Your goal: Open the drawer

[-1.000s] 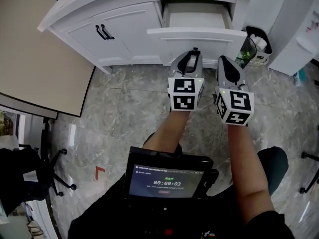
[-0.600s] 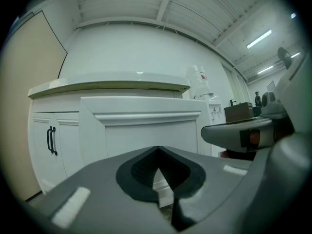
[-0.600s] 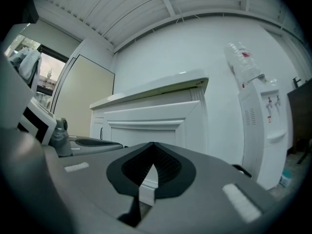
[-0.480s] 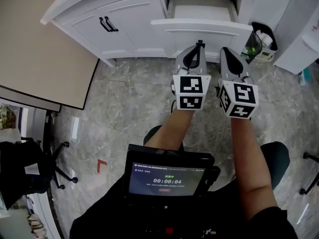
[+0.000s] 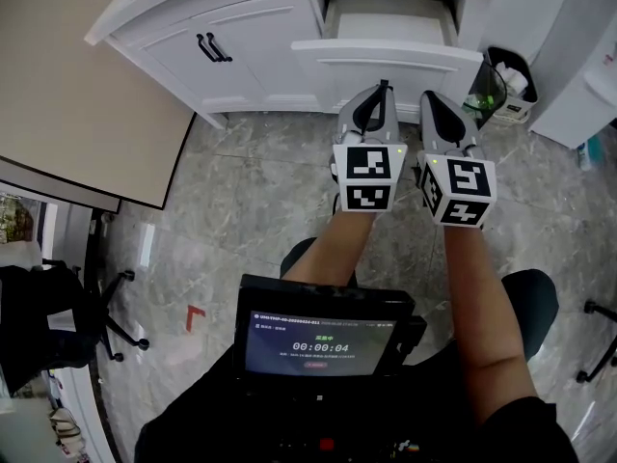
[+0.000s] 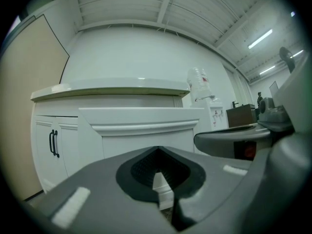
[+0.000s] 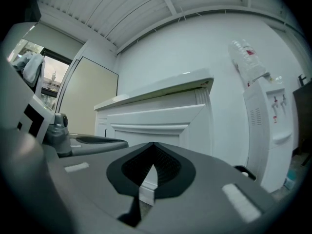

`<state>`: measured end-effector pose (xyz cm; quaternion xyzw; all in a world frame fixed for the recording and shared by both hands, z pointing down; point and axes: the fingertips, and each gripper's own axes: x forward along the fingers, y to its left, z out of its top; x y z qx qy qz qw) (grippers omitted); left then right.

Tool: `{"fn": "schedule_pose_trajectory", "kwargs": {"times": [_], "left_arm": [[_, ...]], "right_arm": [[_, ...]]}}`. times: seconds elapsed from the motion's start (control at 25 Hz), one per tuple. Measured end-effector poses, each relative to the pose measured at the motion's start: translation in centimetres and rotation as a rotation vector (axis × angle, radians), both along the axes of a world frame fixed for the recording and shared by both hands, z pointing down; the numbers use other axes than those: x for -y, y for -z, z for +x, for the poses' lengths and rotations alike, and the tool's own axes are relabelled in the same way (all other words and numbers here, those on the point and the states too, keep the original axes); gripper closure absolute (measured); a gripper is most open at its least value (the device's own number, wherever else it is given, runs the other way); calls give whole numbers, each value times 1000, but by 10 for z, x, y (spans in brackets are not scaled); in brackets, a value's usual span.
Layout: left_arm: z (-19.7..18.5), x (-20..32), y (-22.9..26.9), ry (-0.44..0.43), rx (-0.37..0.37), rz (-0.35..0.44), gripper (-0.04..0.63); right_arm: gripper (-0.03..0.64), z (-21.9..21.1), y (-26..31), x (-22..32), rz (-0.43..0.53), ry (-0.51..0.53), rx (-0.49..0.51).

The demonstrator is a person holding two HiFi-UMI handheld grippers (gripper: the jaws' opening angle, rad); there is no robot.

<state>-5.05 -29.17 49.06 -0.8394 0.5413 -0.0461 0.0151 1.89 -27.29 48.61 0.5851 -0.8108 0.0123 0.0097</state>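
Note:
The white drawer (image 5: 388, 64) of the cabinet stands pulled out, and its pale inside shows from above in the head view. My left gripper (image 5: 383, 89) is shut and holds nothing, its tip just in front of the drawer front, low down. My right gripper (image 5: 430, 98) is beside it, also shut and empty, a little further back. In the left gripper view the drawer front (image 6: 146, 130) fills the middle beyond the closed left gripper (image 6: 157, 150). The right gripper view shows the drawer front (image 7: 156, 121) ahead of the closed right gripper (image 7: 153, 145).
Two cabinet doors with black handles (image 5: 212, 46) are left of the drawer. A black waste bin (image 5: 503, 83) with rubbish stands at its right, next to a white water dispenser (image 5: 590, 61). A beige panel (image 5: 77, 95) lies at the left. A screen device (image 5: 323, 340) sits at my chest.
Almost nothing differs. The head camera has shifted slightly. Both grippers stay shut just in front of the open drawer, which holds the same position.

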Motion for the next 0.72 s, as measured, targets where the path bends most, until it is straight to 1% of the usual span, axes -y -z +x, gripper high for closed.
{"fn": "schedule_pose_trajectory", "kwargs": {"times": [0.2, 0.36, 0.48, 0.72], "left_arm": [[-2, -2, 10, 21, -18, -9, 594], [-2, -5, 39, 44, -19, -41, 594], [-2, -12, 86, 59, -8, -73, 594], [-6, -29, 204, 63, 5, -115, 594]], "right_arm": [[597, 2, 11, -2, 6, 14, 11], [597, 8, 36, -8, -27, 15, 30], [597, 9, 78, -14, -65, 31, 26], [597, 2, 202, -26, -93, 51, 0]]}}
